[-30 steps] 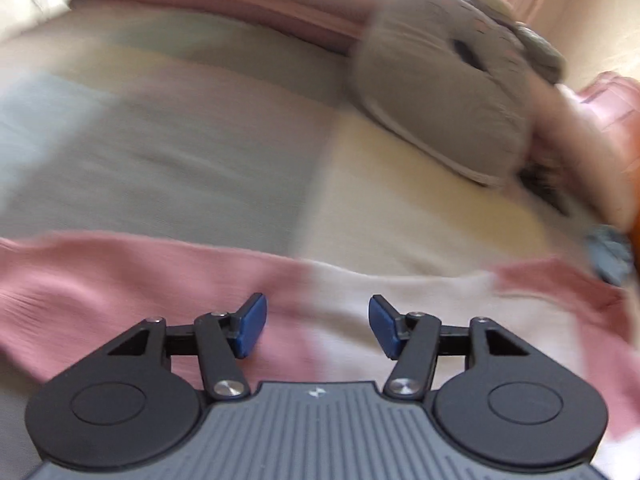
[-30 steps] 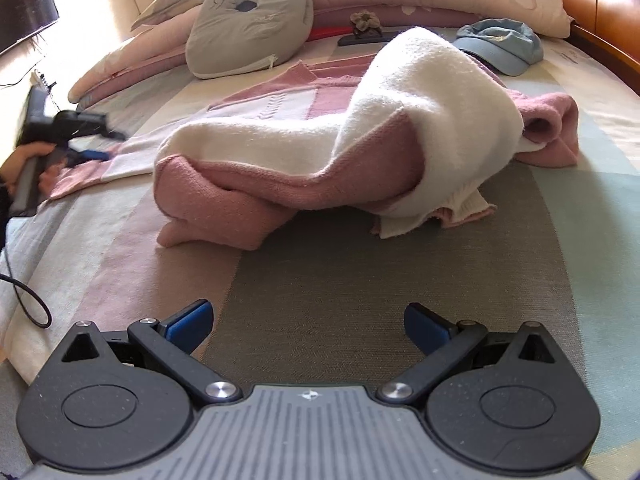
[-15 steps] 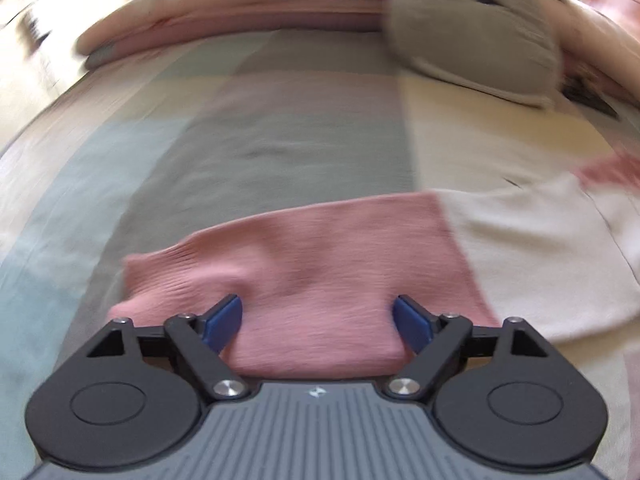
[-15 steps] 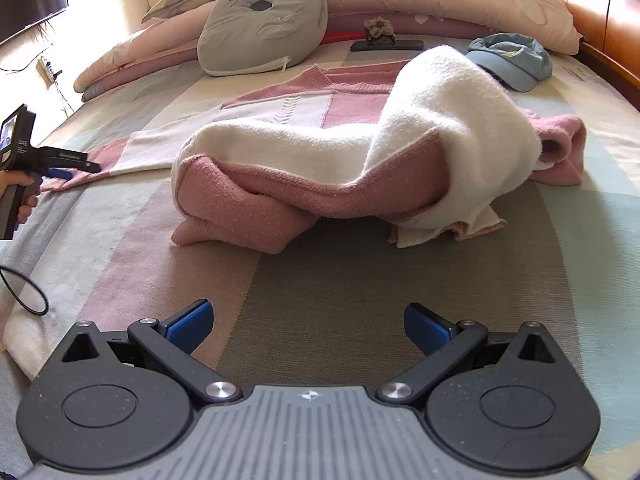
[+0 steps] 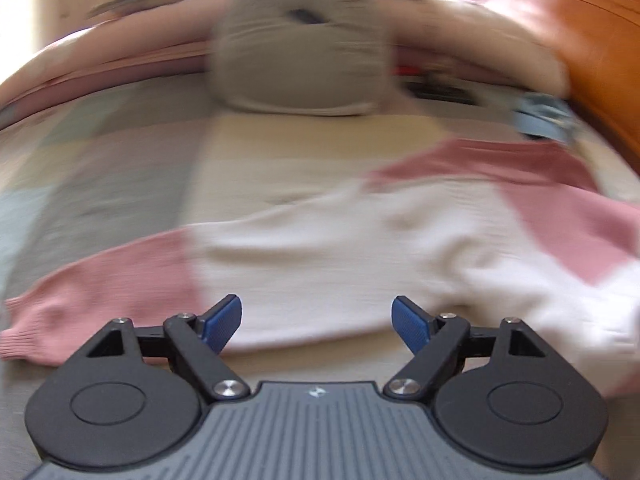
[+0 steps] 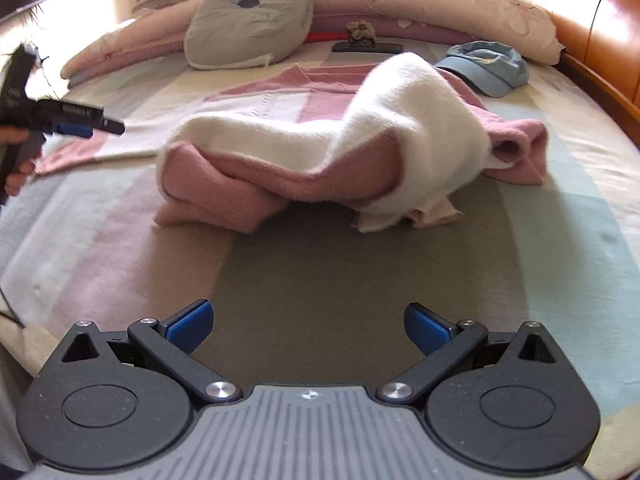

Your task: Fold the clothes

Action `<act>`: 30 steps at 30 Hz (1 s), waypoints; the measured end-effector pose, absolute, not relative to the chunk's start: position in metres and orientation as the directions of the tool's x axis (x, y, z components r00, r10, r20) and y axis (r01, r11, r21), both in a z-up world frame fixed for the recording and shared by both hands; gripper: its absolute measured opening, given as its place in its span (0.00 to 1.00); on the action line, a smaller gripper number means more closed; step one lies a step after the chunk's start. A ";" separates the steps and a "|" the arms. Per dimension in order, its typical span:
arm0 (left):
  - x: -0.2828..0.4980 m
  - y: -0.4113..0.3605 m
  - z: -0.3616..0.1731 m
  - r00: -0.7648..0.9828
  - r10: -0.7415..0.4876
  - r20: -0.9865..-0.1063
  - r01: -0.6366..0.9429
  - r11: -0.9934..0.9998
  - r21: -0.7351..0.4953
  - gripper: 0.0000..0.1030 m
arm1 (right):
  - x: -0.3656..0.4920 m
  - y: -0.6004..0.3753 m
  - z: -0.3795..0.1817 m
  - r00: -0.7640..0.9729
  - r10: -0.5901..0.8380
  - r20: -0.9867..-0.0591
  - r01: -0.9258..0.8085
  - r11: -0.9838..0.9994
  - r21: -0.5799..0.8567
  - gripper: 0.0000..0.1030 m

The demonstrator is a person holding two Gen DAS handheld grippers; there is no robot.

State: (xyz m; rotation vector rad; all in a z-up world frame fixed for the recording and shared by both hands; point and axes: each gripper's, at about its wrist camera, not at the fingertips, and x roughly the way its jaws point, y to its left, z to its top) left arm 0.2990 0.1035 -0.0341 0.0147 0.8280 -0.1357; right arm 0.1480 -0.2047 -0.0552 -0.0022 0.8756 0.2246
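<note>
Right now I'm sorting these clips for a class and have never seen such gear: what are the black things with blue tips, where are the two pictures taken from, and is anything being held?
They are two hand-held grippers, one in each of a person's hands, each carrying a camera that looks forward along its two blue-tipped fingers. One picture looks over the left gripper, the other over the right gripper. Both are open and hold nothing. They hover over a bed. A pink and white sweater lies spread before the left gripper, its sleeve stretched out. Ahead of the right gripper sits a rumpled pink and white garment. Farther back are a grey cushion and a blue cap.
</note>
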 end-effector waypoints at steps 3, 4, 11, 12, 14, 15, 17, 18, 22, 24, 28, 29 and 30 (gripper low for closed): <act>0.280 0.058 -0.026 0.666 -0.201 -0.719 0.231 0.971 -0.058 0.81 | 0.147 -0.210 -0.067 0.607 0.126 -0.785 -0.166 0.986 0.030 1.00; 0.272 0.043 -0.023 0.667 -0.228 -0.709 0.266 0.962 -0.060 0.81 | 0.147 -0.212 -0.072 0.603 0.103 -0.791 -0.157 0.988 0.009 1.00; 0.246 -0.032 -0.009 0.645 -0.326 -0.692 0.402 0.914 -0.056 0.82 | 0.145 -0.228 -0.093 0.608 0.105 -0.787 -0.121 0.992 0.039 1.00; 0.243 -0.041 -0.007 0.640 -0.337 -0.691 0.418 0.907 -0.055 0.83 | 0.146 -0.228 -0.094 0.611 0.105 -0.785 -0.124 0.992 0.037 1.00; 0.237 -0.061 -0.004 0.630 -0.358 -0.689 0.449 0.892 -0.053 0.84 | 0.146 -0.230 -0.096 0.619 0.111 -0.778 -0.127 0.991 0.040 1.00; 0.235 -0.071 -0.002 0.625 -0.368 -0.688 0.464 0.884 -0.051 0.84 | 0.146 -0.231 -0.097 0.623 0.113 -0.774 -0.129 0.991 0.041 1.00; 0.229 -0.091 0.001 0.615 -0.389 -0.686 0.494 0.868 -0.049 0.84 | 0.144 -0.232 -0.099 0.640 0.118 -0.759 -0.133 0.990 0.043 1.00; 0.226 -0.101 0.003 0.609 -0.399 -0.686 0.509 0.859 -0.048 0.84 | 0.142 -0.232 -0.100 0.651 0.121 -0.749 -0.138 0.990 0.040 1.00; 0.218 -0.138 0.008 0.590 -0.428 -0.685 0.560 0.828 -0.034 0.84 | 0.137 -0.236 -0.098 0.656 0.147 -0.740 -0.177 0.983 0.039 1.00; 0.221 -0.154 0.007 0.592 -0.418 -0.689 0.570 0.822 -0.008 0.84 | 0.135 -0.242 -0.093 0.647 0.162 -0.745 -0.172 0.983 0.065 1.00; 0.227 -0.184 0.005 0.597 -0.397 -0.697 0.589 0.807 0.044 0.85 | 0.129 -0.262 -0.084 0.662 0.174 -0.729 -0.124 0.985 0.122 1.00; 0.229 -0.192 0.004 0.598 -0.392 -0.699 0.593 0.803 0.057 0.85 | 0.128 -0.267 -0.083 0.665 0.182 -0.725 -0.119 0.983 0.138 1.00; 0.232 -0.201 0.000 0.597 -0.379 -0.707 0.601 0.795 0.080 0.85 | 0.125 -0.272 -0.082 0.668 0.188 -0.720 -0.111 0.982 0.153 1.00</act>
